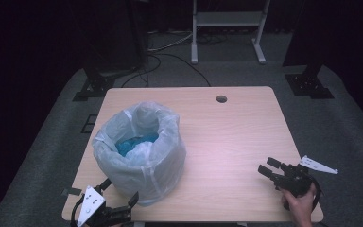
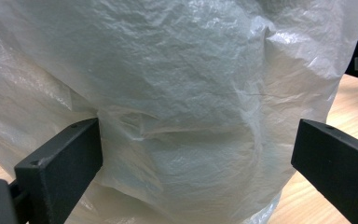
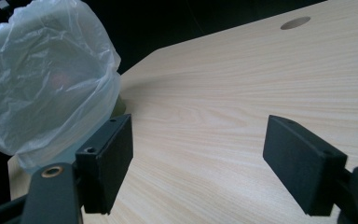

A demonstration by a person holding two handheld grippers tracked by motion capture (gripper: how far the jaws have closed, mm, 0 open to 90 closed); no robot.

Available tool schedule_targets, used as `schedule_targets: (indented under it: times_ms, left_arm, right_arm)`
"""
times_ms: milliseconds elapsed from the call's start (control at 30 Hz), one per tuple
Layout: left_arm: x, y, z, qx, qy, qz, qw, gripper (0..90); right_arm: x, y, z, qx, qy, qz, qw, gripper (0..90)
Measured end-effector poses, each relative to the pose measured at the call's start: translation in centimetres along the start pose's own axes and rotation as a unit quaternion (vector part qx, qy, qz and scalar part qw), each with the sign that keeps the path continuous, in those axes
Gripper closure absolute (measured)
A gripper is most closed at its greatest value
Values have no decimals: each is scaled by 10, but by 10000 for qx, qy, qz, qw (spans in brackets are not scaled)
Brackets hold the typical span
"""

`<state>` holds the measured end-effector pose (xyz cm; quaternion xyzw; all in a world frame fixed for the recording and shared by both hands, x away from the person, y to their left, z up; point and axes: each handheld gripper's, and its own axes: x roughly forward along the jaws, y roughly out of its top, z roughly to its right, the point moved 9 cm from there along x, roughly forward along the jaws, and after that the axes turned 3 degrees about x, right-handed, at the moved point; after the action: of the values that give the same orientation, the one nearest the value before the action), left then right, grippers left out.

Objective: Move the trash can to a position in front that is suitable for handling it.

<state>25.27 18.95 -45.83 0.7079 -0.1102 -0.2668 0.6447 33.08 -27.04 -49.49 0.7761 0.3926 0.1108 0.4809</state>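
Pale wood spreads under everything: the table (image 1: 227,137) is bare across its right half, with a small round cable hole (image 1: 221,99) at the far edge. On the left half stands the bin (image 1: 139,153), a round tub wrapped in a thin, whitish plastic liner (image 2: 182,93) whose rim is folded out over the top; something blue (image 1: 134,143) lies inside, though the light is too dim for me to say what.

I hold my left gripper (image 1: 120,191) at the near left edge, aimed at the near side of the bin. In the left gripper view its jaws stand wide apart with the crinkled liner bulging between them; the left jaw looks to be just brushing a fold, the other is clear of the film, so I grip nothing yet. My right gripper (image 1: 268,168) hangs over the near right of the table, well apart from the bin, jaws spread wide and empty, pointing left towards it.

I judge the step in hand to be taking hold of the liner. To do it well, I should push the left jaws forward until a loose pleat sits deep between the pads, then close on film alone, not on the tub wall behind it. The plastic is thin and slippery, so a shallow pinch could slide off or tear. Bringing the right gripper across to steady the far rim would keep the bin from tipping or skating.
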Motion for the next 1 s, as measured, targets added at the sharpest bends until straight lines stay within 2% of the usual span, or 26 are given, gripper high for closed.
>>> schedule_targets:
  times_ms: [167,433,500,633,1000]
  left_arm:
    - [1,1,0,4,4,3,10000,6]
    - [13,5,-1,71,-11,-11,10000,6]
    - [17,7,-1,133,58,-51,9999,6]
    - [22,5,-3,134,122,-138,9997,0]
    - [39,10,-11,-28,315,-264,9991,0]
  right_arm:
    - [-1,2,-1,55,19,91,9999,231]
    - [3,5,-3,-4,30,92,10000,231]
    - [2,6,-4,-30,39,92,9999,231]
    - [-1,8,-4,-4,26,157,9999,231]
    - [2,9,-4,-25,54,164,9998,231]
